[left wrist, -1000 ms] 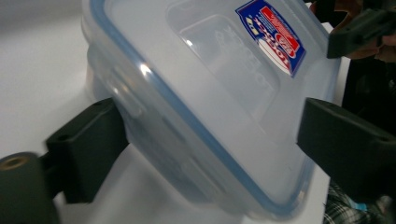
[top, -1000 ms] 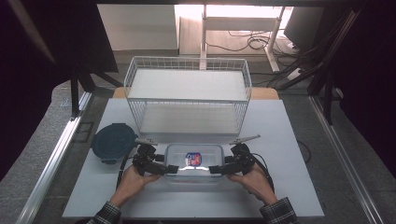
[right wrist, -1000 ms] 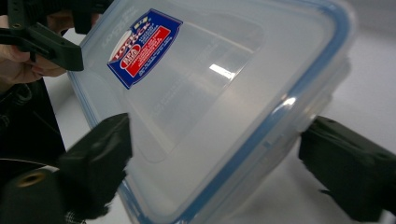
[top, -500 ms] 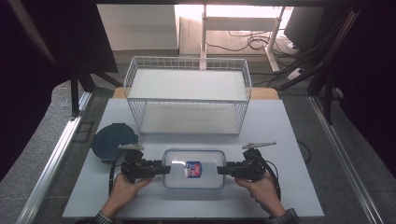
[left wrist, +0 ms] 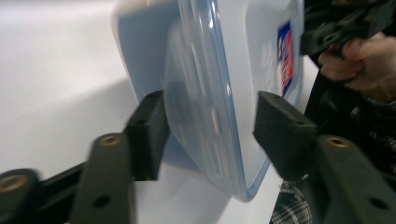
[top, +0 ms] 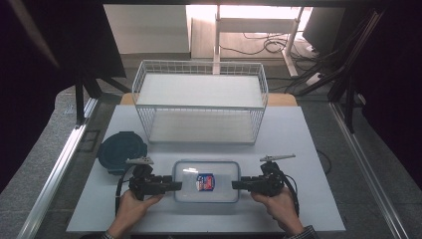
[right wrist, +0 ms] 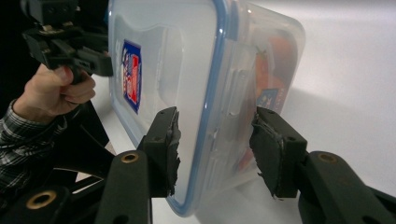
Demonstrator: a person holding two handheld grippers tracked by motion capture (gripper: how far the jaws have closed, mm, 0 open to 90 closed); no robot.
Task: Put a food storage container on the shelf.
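Beyond both of your grippers stood the white wire basket (top: 200, 102) on the white table (top: 308, 144), well apart from your hands. Just beyond your left gripper (top: 175, 185) lay a dark round lid (top: 119, 149).

Between the two grippers sat the clear plastic food container (top: 206, 181) with its blue-rimmed lid (right wrist: 212, 93) on. You held one short end in each gripper.

Your left gripper's jaws had just been opening a little again after closing in on the container's end. In the left gripper view one pad (left wrist: 148, 133) lay against the container wall, while the other pad (left wrist: 280, 133) stood just clear of the lid. I could not tell whether it truly gripped.

Your right gripper (top: 235, 185) had just been closing, with both pads (right wrist: 166, 149) at the container's end; whether they pressed I could not tell.

The lid carried a small blue-and-red label (right wrist: 131, 77); its writing was too small to read.
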